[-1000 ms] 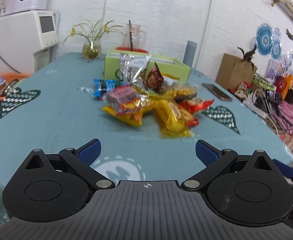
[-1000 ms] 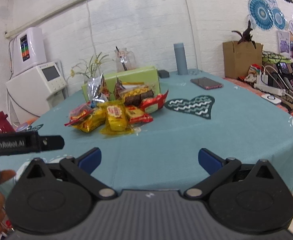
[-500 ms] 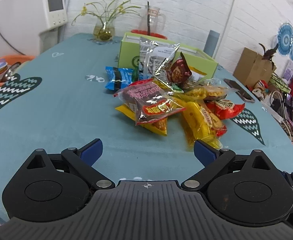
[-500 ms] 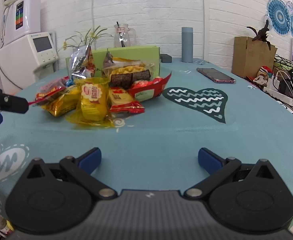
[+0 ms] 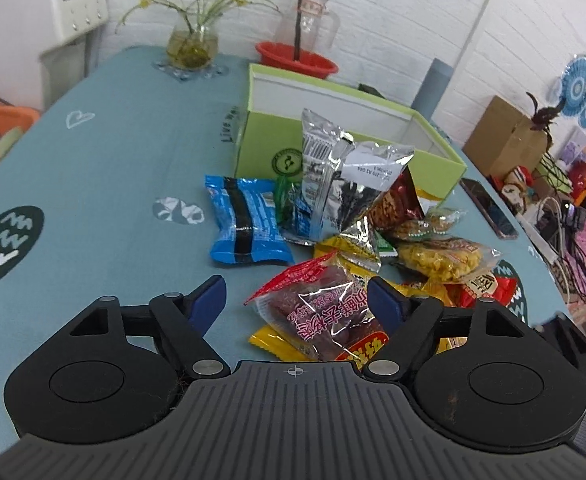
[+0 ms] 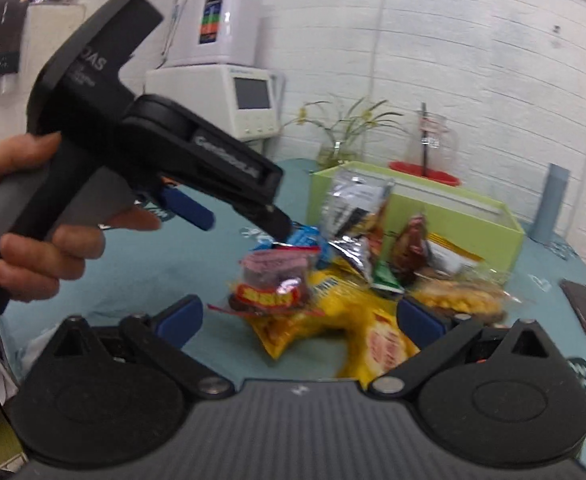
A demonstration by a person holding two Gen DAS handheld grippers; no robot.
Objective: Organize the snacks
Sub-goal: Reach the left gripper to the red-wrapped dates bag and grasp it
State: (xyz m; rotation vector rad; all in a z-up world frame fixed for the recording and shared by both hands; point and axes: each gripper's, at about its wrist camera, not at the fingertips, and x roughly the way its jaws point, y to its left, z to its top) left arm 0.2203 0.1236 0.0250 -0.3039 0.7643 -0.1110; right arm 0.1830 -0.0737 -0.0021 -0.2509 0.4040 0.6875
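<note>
A heap of snack packets lies on the blue tablecloth in front of an open green box [image 5: 261, 136]. My left gripper [image 5: 297, 302] hovers over a clear packet with a red edge [image 5: 317, 312]. Its jaws are closing with that packet between them, and the left pad stands apart from it. A blue packet [image 5: 245, 224] and a silver bag [image 5: 345, 184] lie just beyond. In the right wrist view a hand holds the left gripper [image 6: 245, 220] above the same red packet [image 6: 273, 280]. My right gripper [image 6: 299, 318] is open near the yellow packets [image 6: 333, 320], holding nothing.
Behind the box stand a plant vase [image 5: 191, 46], a red bowl [image 5: 297, 62] with a glass jug and a grey bottle [image 5: 431, 86]. A phone [image 5: 489, 208] lies on the table's right side. A white appliance [image 6: 249, 100] stands at the back left.
Both grippers have moved in close to the snack heap. The left jaws have narrowed around the red-edged packet. The left gripper and its hand now fill the left of the right wrist view.
</note>
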